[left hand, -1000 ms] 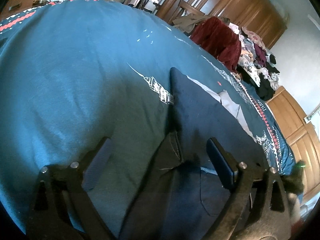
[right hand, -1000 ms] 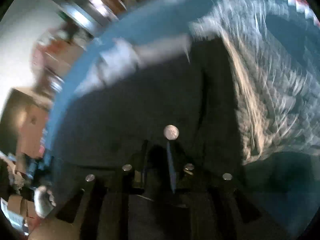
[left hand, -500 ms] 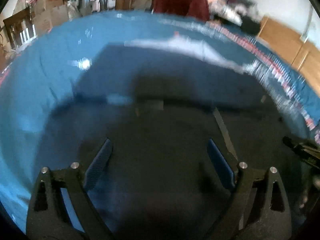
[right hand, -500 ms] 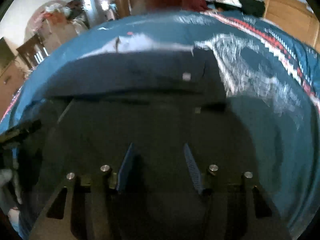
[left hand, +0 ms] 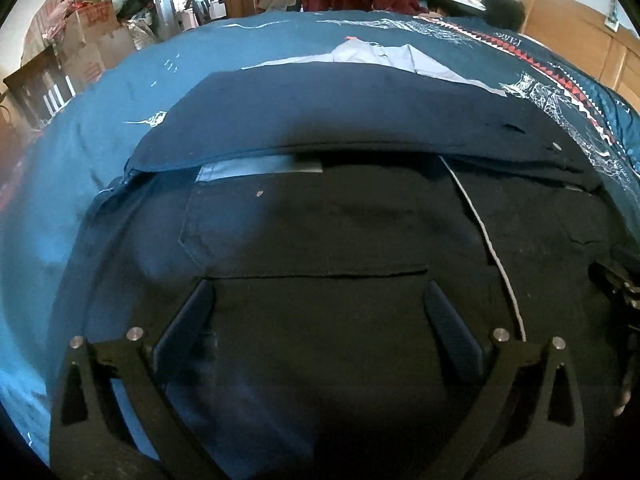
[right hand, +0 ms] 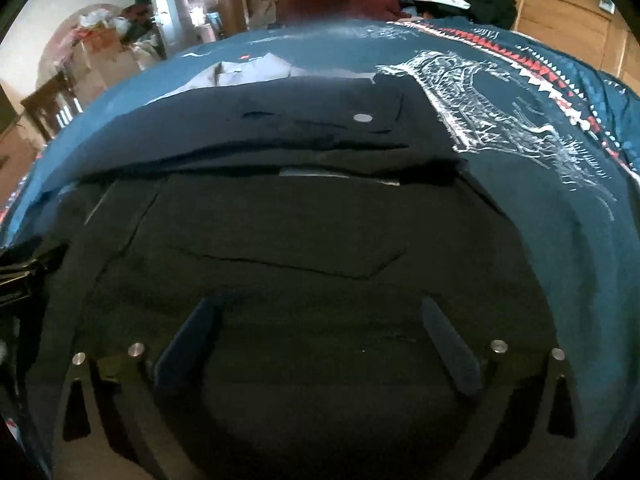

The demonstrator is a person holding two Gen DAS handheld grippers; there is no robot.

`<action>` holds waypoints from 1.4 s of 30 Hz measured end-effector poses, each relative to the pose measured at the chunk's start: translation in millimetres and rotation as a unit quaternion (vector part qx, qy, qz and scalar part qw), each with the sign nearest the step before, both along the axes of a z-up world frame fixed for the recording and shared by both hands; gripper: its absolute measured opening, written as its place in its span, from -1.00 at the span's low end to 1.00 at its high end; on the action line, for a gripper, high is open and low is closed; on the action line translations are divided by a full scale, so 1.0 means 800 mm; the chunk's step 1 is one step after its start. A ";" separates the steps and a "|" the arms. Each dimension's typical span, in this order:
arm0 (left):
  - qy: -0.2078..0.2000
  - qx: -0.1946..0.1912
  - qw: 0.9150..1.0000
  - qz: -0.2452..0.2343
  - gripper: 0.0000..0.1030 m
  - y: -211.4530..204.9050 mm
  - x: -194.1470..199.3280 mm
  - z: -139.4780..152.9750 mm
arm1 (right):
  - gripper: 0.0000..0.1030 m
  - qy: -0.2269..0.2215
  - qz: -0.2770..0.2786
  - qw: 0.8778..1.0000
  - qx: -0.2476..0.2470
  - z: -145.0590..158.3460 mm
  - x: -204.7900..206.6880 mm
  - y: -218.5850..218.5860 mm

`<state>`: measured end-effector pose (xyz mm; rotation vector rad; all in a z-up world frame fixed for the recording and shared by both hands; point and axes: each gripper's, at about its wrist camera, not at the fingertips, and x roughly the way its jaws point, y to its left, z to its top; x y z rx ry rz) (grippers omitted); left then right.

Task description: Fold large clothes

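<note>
Where the teal bedspread (left hand: 120, 92) with its white line drawings and red-and-white zigzag border covers the bed, a pair of dark navy trousers (left hand: 360, 120) lies flat across the middle, folded over on itself so that one thick layer overlaps the other. The cloth looks like a matte, sturdy woven fabric, with a stitched pointed patch pocket (left hand: 304, 228) and a round metal button (right hand: 363, 117) near the waistband. A pale grey lining (left hand: 260, 169) shows under the folded edge. The left gripper (left hand: 316, 308) hovers over the near part of the trousers, its jaws spread wide with nothing between them. The right gripper (right hand: 316, 320) does likewise, its jaws wide apart and empty above the dark cloth.
</note>
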<state>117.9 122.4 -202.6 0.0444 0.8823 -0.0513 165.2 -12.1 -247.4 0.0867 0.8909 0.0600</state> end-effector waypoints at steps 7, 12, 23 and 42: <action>0.000 0.003 1.000 0.000 1.00 -0.002 -0.001 -0.002 | 1.00 -0.005 0.001 1.000 -0.001 -0.001 0.001 0.001; -0.001 0.003 1.000 0.001 1.00 -0.003 0.001 -0.002 | 1.00 -0.007 0.001 1.000 0.001 -0.002 0.001 0.001; -0.001 0.004 1.000 0.000 1.00 -0.003 0.002 -0.003 | 1.00 -0.009 0.002 1.000 0.007 -0.003 0.002 0.000; -0.005 0.004 1.000 0.001 1.00 -0.003 0.003 -0.004 | 1.00 -0.013 0.004 1.000 0.006 -0.006 0.004 0.002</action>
